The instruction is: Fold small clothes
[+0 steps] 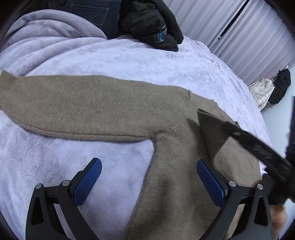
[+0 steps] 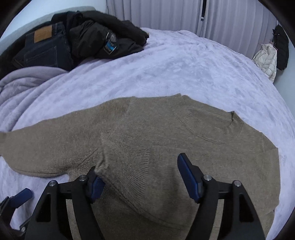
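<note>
While the sweater (image 2: 147,147) lies flat on the blanket (image 2: 166,70), I hold my left gripper (image 1: 149,171) and right gripper (image 2: 140,171) over it, both spread apart, gripping nothing.

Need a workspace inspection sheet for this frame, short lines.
Surface: bed with lilac fleece blanket, rumpled at the far left.
Job's things: tan sweater laid flat, one sleeve stretched out sideways.
Clutter: jeans and black jacket piled at the far edge.
Grippers: left gripper open, empty; right gripper open over the sweater.
Cables: nothing seen.
Surroundings: curtains; white and black coats hanging.
</note>
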Motion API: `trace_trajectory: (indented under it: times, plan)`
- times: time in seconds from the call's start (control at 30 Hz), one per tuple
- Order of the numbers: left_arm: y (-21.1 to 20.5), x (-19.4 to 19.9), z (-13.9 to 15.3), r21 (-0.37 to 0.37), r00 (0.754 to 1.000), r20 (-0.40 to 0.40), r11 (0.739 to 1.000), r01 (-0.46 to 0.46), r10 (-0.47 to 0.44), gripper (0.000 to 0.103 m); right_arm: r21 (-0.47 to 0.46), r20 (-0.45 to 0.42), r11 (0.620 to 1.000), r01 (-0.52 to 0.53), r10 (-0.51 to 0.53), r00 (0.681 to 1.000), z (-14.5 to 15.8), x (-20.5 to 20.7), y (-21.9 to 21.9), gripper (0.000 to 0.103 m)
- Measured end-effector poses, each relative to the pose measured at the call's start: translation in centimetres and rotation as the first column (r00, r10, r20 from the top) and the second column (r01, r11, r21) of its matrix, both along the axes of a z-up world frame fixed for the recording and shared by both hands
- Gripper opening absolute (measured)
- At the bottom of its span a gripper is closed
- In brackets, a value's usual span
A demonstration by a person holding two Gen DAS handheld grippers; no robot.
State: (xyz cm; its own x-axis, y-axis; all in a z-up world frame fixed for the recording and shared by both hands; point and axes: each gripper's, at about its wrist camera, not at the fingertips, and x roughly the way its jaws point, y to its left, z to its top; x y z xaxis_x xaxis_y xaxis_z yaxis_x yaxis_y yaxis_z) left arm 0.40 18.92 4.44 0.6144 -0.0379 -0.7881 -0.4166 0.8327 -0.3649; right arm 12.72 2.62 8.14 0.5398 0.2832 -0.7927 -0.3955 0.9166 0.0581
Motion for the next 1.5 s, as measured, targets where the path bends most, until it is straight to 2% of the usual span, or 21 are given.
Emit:
trace_trajectory:
  times: [0.07,0.17,0.27,0.37,0.4,0.43,0.5,0.53,0.6,0.73,0.8,0.87,0.9,0.93,1.0,1.07,1.13,1.2,1.33,1.43,1.5]
  plan:
    - [-1.5,0.7,0.9,0.008,0.999,0.018,0.999,0.037,-0.037,0.103,0.073,0.039,0.997,0.003,-0.006,0.999,2.0,-0.5,-3.6,0.077]
    - [-5.5,2.9,2.1,0.046,0.992,0.020,0.991,0.123,-0.124,0.103,0.067,0.077,0.995,0.074,-0.079,0.994,2.8,0.0,-9.4,0.082]
    - [-10.4,5.5,3.4,0.076,0.971,0.047,0.970,0.230,-0.234,0.103,0.054,-0.034,0.979,0.198,-0.196,0.980,-0.1,2.2,-16.6,0.082]
    - [-14.9,8.6,3.8,0.131,0.938,0.056,0.934,0.333,-0.342,0.103,0.097,-0.167,0.947,0.306,-0.287,0.943,-3.7,3.5,-23.2,0.082]
    - [-16.2,9.9,3.3,0.179,0.920,0.043,0.909,0.376,-0.389,0.103,0.084,-0.170,0.939,0.332,-0.315,0.934,-4.4,3.5,-24.8,0.079]
    - [-16.6,11.1,2.2,0.217,0.923,-0.007,0.900,0.377,-0.385,0.103,0.076,-0.159,0.935,0.346,-0.332,0.930,-4.9,3.4,-26.2,0.075]
    - [-16.2,13.0,-0.6,0.250,0.934,-0.147,0.901,0.355,-0.327,0.103,0.028,-0.136,0.915,0.403,-0.396,0.908,-5.2,3.1,-28.2,0.074]
    - [-15.3,13.9,-2.6,0.230,0.928,-0.218,0.909,0.348,-0.300,0.103,-0.006,-0.124,0.903,0.429,-0.426,0.896,-5.1,3.1,-28.9,0.074]
    - [-13.7,13.8,-3.4,0.196,0.941,-0.206,0.931,0.308,-0.268,0.103,-0.001,-0.098,0.909,0.418,-0.416,0.904,-4.1,2.7,-29.2,0.074]
    - [-13.3,13.0,-0.8,0.110,0.965,-0.084,0.960,0.257,-0.249,0.103,-0.020,0.045,0.952,0.306,-0.304,0.951,-1.4,2.0,-26.0,0.078]
    - [-14.2,13.6,-0.9,0.145,0.956,-0.098,0.946,0.289,-0.277,0.103,-0.072,0.045,0.972,0.224,-0.221,0.974,-1.6,2.8,-22.9,0.080]
    - [-14.9,15.0,-2.6,0.203,0.938,-0.193,0.924,0.324,-0.286,0.103,-0.193,0.010,0.965,0.175,-0.176,0.984,-3.6,4.6,-20.4,0.080]
    - [-14.8,16.0,-3.8,0.220,0.934,-0.229,0.920,0.325,-0.275,0.103,-0.267,-0.010,0.945,0.187,-0.197,0.980,-5.2,6.0,-19.8,0.080]
    - [-14.5,16.1,-4.2,0.226,0.935,-0.219,0.917,0.328,-0.280,0.103,-0.270,-0.041,0.942,0.200,-0.219,0.975,-6.3,7.2,-20.2,0.082]
    - [-14.5,15.9,-3.6,0.247,0.938,-0.216,0.915,0.320,-0.269,0.103,-0.167,-0.094,0.947,0.276,-0.294,0.951,-6.7,9.0,-22.6,0.095]
    - [-14.6,14.7,-2.4,0.255,0.947,-0.192,0.918,0.302,-0.258,0.103,-0.110,-0.128,0.929,0.353,-0.366,0.922,-5.8,9.6,-24.2,0.094]
    - [-14.9,12.7,-1.9,0.216,0.949,-0.144,0.927,0.308,-0.282,0.103,-0.071,-0.104,0.930,0.360,-0.366,0.925,-4.1,8.0,-24.0,0.094]
    - [-15.5,11.6,-3.1,0.190,0.935,-0.176,0.922,0.339,-0.308,0.103,-0.049,-0.071,0.955,0.294,-0.297,0.952,-3.1,5.4,-22.3,0.094]
    - [-16.4,8.9,-3.1,0.280,0.933,-0.182,0.893,0.353,-0.312,0.103,-0.142,-0.112,0.971,0.191,-0.207,0.972,-5.4,0.2,-18.7,0.094]
    - [-14.3,5.7,-1.5,0.208,0.940,-0.127,0.918,0.337,-0.317,0.103,-0.264,0.015,0.949,0.171,-0.173,0.985,-5.5,-3.8,-17.2,0.094]
    - [-11.4,3.4,-0.5,0.204,0.960,-0.070,0.938,0.281,-0.273,0.103,-0.281,0.007,0.945,0.170,-0.175,0.984,-4.8,-5.5,-17.0,0.095]
